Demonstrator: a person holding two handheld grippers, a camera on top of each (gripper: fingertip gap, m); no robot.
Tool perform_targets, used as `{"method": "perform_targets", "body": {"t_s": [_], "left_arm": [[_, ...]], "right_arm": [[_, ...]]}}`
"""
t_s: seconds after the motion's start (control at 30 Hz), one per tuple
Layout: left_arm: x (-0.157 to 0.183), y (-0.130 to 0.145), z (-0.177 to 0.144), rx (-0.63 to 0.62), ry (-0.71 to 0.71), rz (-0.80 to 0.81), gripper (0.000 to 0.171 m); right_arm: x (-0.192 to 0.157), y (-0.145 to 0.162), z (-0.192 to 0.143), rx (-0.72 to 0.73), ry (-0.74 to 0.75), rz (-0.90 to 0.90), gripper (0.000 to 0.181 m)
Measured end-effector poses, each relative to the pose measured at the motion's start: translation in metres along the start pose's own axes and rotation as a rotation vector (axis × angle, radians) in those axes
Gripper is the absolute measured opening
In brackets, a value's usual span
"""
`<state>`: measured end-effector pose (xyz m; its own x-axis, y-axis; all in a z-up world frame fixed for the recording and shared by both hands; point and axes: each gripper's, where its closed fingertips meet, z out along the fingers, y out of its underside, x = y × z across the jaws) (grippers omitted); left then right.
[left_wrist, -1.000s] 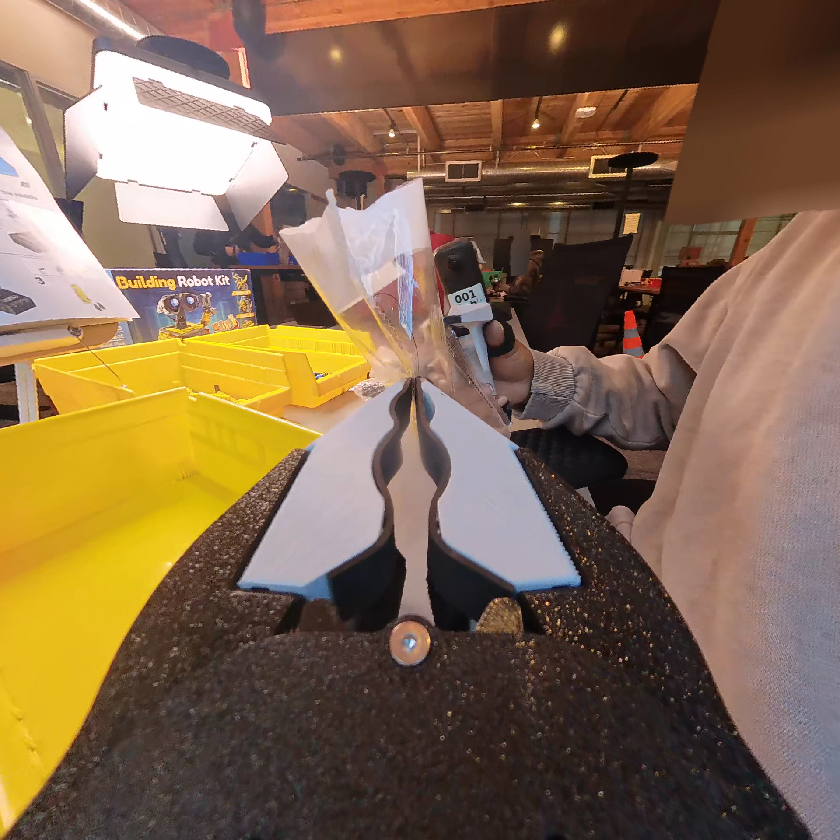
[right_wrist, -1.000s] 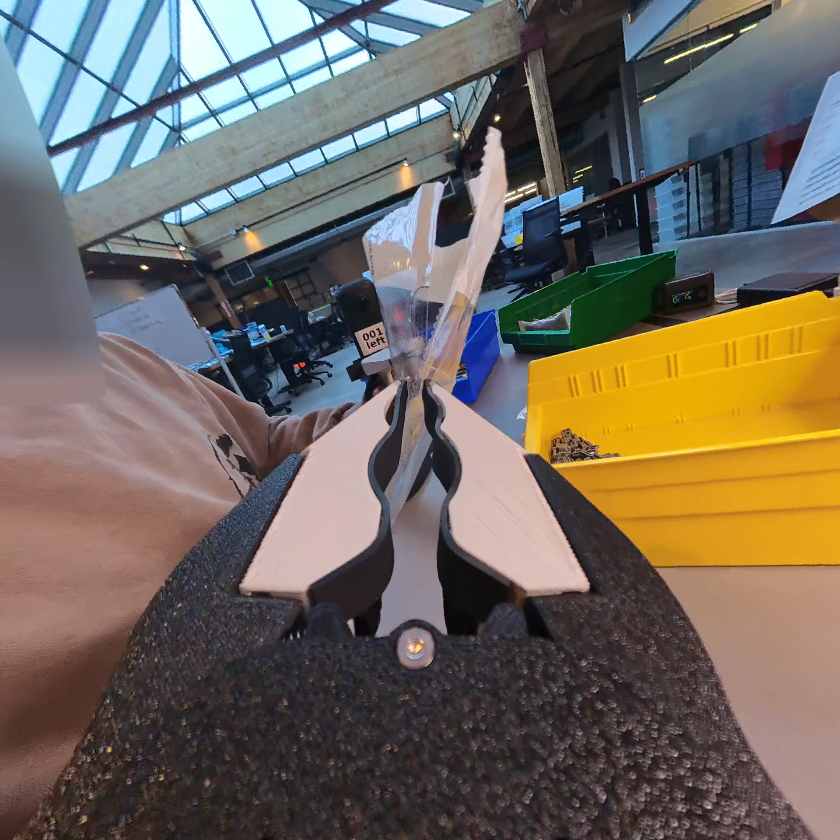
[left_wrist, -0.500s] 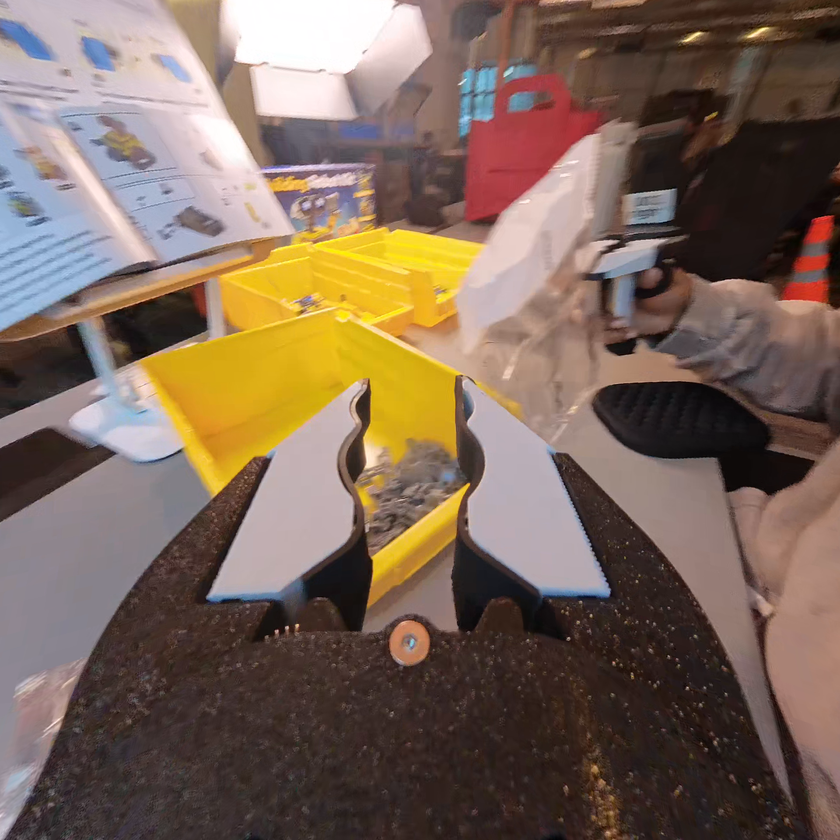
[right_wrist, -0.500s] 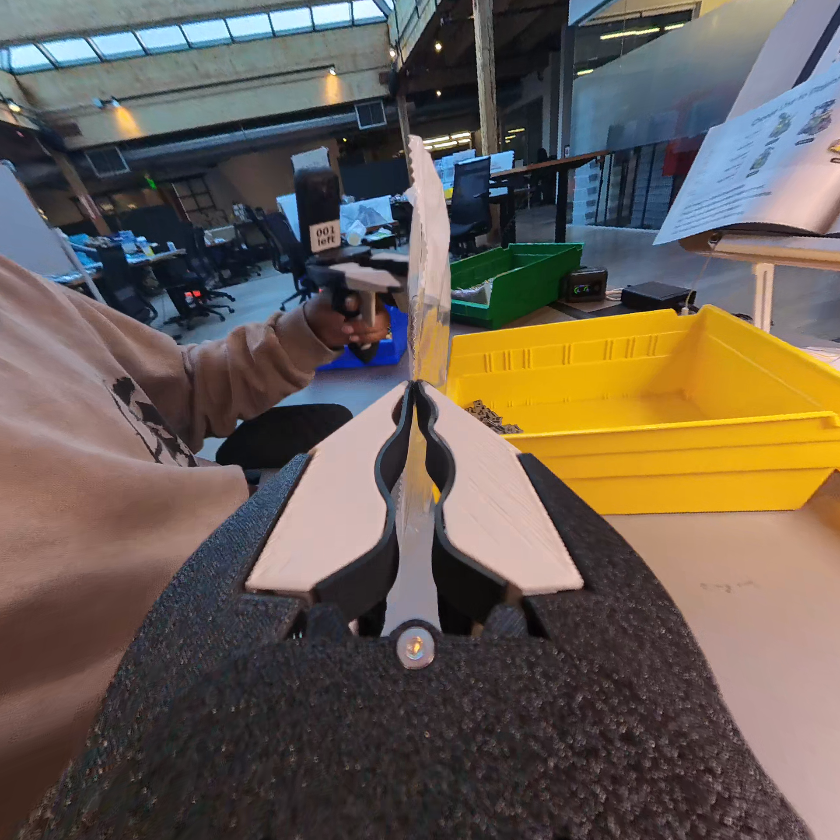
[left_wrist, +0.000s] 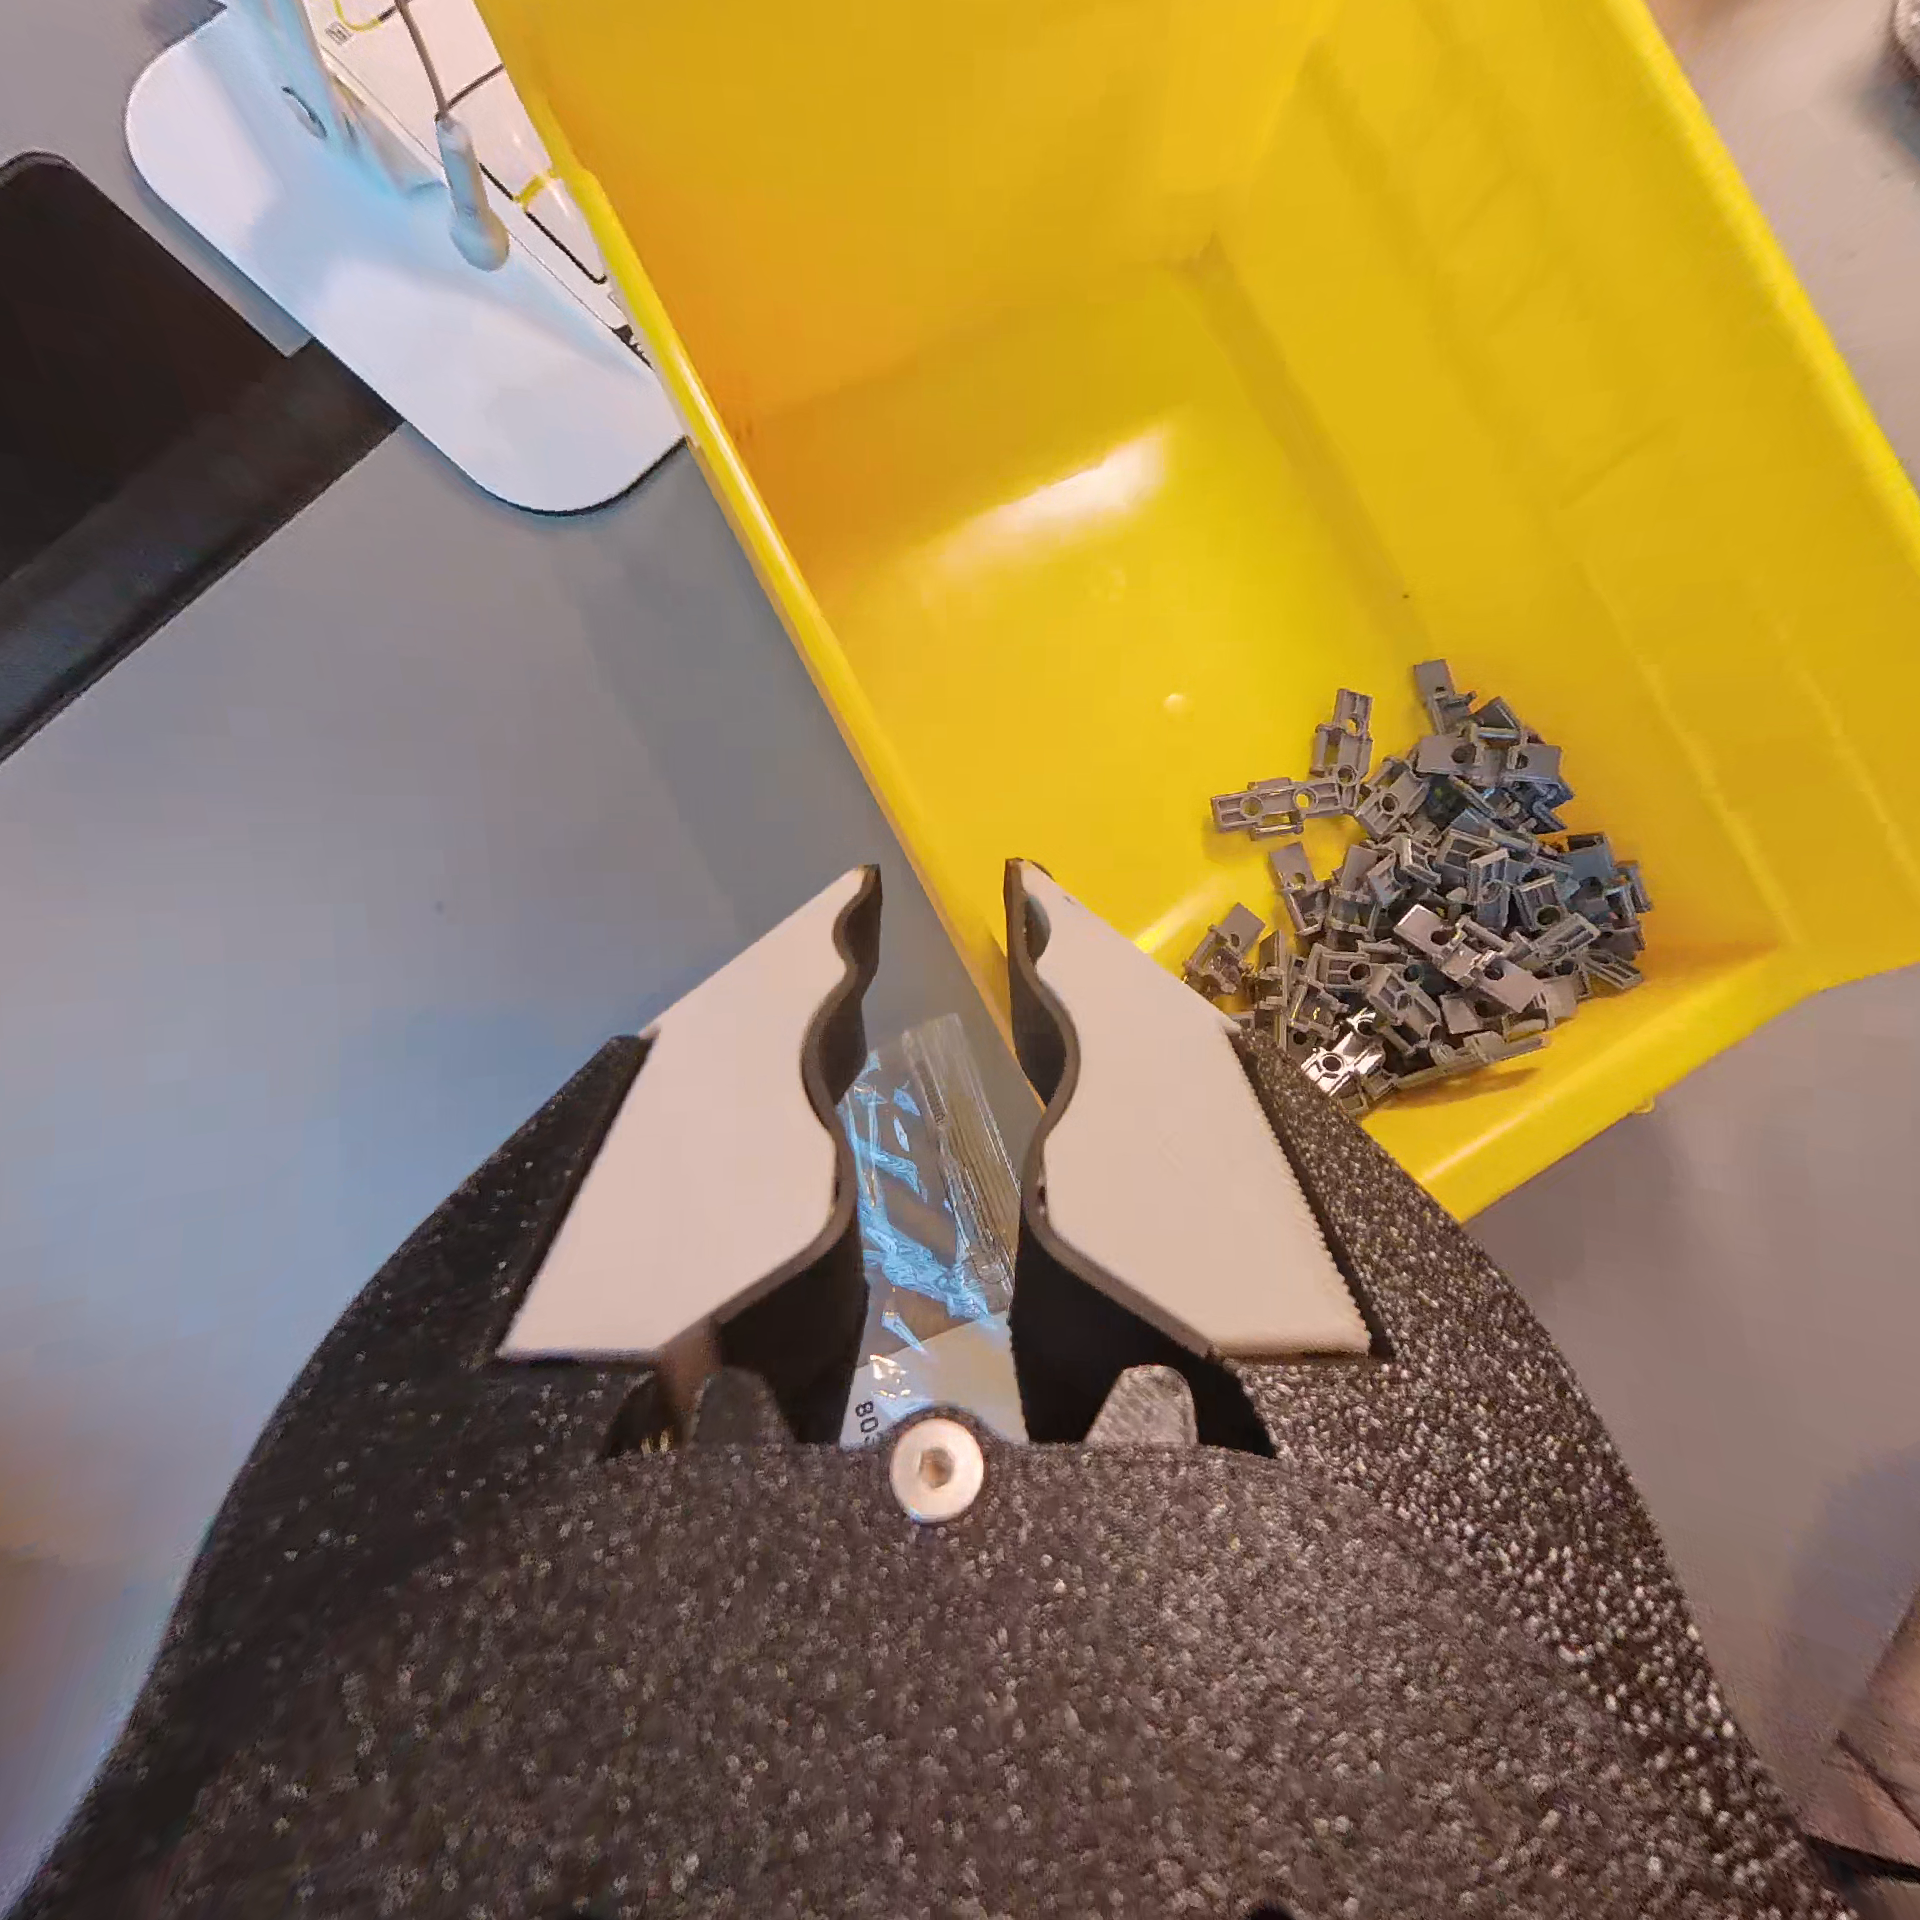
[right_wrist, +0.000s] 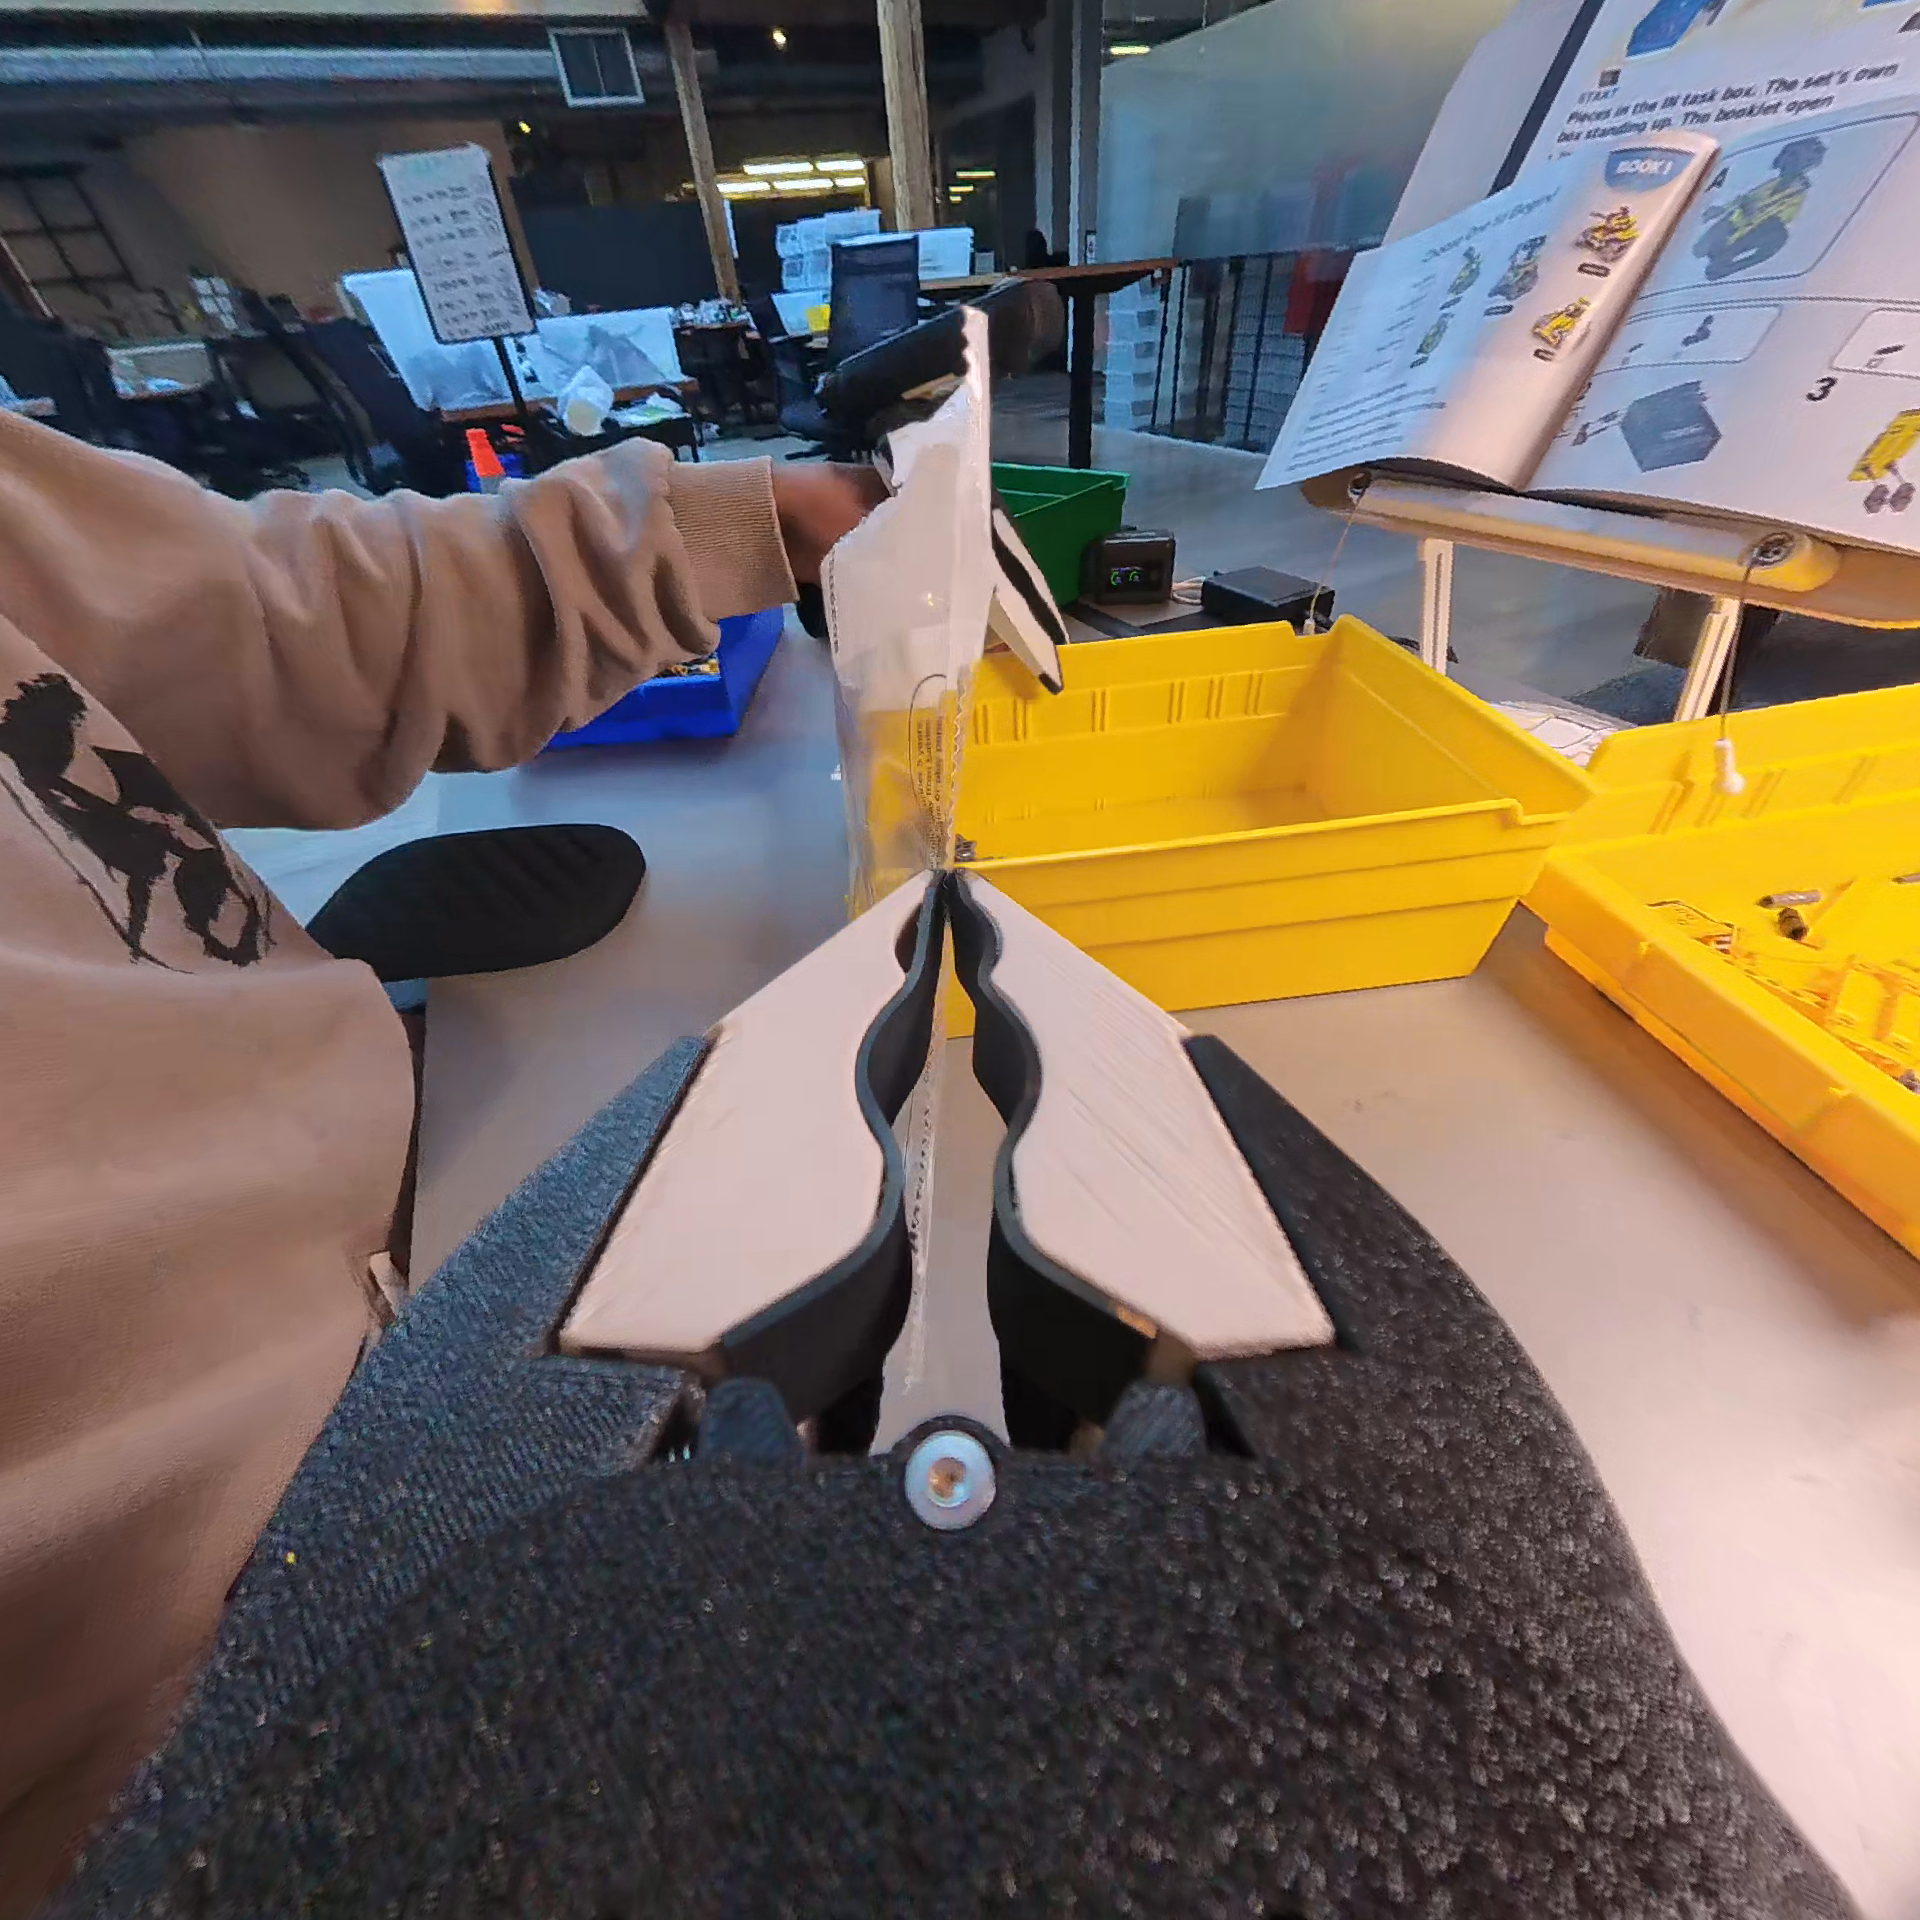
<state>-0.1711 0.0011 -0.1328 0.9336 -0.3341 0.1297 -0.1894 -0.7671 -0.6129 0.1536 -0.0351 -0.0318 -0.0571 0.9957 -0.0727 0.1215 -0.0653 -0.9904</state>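
the right claw is clenched on an upright clear bag beside the yellow bin, while the left claw, released and empty, hangs over the bin's rim above grey pieces and another bag on the table.
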Motion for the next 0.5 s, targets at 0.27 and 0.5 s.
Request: {"method": "perform_targets", "body": {"t_s": [0.27, 0.5], "left_arm": [[-0.014, -0.010, 0.012, -0.119, -0.080, 0.034, 0.029], [-0.011, -0.012, 0.016, -0.155, -0.073, 0.046, 0.010]], "right_arm": [[0.009, 0.009, -0.001, -0.030, 0.023, 0.032, 0.000], [0.013, 0.014, -0.003, -0.025, 0.035, 0.094, 0.000]]}}
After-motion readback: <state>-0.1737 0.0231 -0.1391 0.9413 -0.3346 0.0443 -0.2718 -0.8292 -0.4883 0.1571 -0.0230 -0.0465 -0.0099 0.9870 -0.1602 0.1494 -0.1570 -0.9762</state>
